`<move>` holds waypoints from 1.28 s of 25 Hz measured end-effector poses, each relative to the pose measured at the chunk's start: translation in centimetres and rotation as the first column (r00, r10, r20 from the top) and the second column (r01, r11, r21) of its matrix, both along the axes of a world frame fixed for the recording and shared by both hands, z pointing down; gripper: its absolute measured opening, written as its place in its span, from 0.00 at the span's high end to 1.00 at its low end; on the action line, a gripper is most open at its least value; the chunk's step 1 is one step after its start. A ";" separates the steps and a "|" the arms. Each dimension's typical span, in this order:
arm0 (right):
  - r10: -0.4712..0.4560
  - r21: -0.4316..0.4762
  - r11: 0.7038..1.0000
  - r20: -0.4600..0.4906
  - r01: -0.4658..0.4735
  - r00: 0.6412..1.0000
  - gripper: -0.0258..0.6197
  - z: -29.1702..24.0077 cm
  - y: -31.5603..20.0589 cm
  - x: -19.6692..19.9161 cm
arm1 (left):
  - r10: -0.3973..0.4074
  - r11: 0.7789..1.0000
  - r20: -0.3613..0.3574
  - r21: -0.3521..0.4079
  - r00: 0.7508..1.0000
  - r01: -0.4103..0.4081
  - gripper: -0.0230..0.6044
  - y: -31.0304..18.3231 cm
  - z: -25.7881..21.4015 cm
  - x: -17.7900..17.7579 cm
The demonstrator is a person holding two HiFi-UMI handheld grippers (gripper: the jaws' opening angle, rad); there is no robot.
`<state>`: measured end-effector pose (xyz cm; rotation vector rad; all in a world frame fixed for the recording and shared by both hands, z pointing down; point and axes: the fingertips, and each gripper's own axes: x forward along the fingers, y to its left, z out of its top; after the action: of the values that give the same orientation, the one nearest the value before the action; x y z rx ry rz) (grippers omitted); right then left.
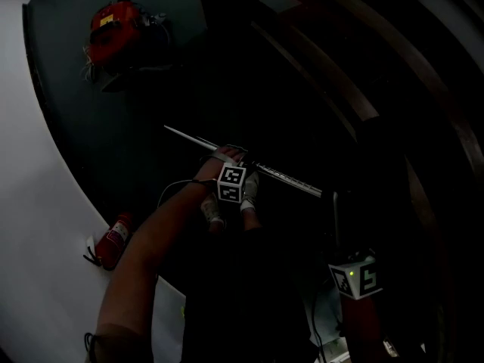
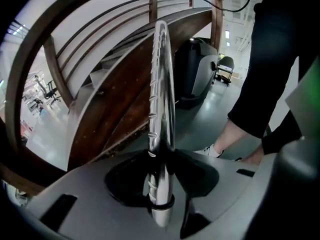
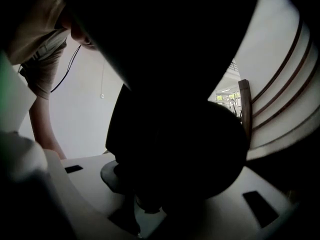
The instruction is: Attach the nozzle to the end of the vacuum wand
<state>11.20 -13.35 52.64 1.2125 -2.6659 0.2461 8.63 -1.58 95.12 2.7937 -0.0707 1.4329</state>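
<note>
Left tool [image 2: 161, 156]: jaws clamped on the wand [image 2: 161, 79], a ribbed chrome tube running straight up and away between them. A black ring circles the tube just below the grip.

Right tool [image 3: 150, 199]: closed on the nozzle [image 3: 190, 144], a bulky dark piece that fills most of the right gripper view. Too dark for detail.

Head view, very dim: bare left arm [image 1: 147, 259] reaches forward. The wand lies slantwise above the floor [image 1: 113, 142], thin tip up-left, thicker end down-right. The right tool's marker cube [image 1: 355, 277] sits below that thicker end. Cannot tell whether nozzle and wand touch.

Lower left: red extinguisher [image 1: 112, 240] lying at the edge of a white curved band [image 1: 38, 203]. Farther, upper left: red bulky item [image 1: 113, 29]. Right: curved wooden rails [image 1: 355, 97]. In the left gripper view, a shoe [image 2: 215, 151] on grey floor beyond the tool.
</note>
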 end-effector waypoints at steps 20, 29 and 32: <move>-0.060 0.027 0.998 0.146 0.057 0.987 0.70 -11.5 -3.4 -11.4 | -0.478 0.867 -0.077 0.119 0.875 0.484 0.72 -7.9 -17.9 -19.1; -0.075 -0.008 0.997 0.136 0.076 0.988 0.70 -10.3 -3.2 -14.3 | -0.509 0.845 -0.101 0.128 0.855 0.518 0.72 -8.8 -18.7 -20.1; -0.078 -0.056 0.995 0.125 0.085 0.989 0.70 -9.8 -3.0 -14.1 | -0.505 0.848 -0.101 0.126 0.857 0.515 0.72 -8.5 -18.4 -20.0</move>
<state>-2.89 -16.34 42.85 1.1013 -2.7824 0.3977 -11.35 -10.08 76.70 2.6193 -0.8854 1.2382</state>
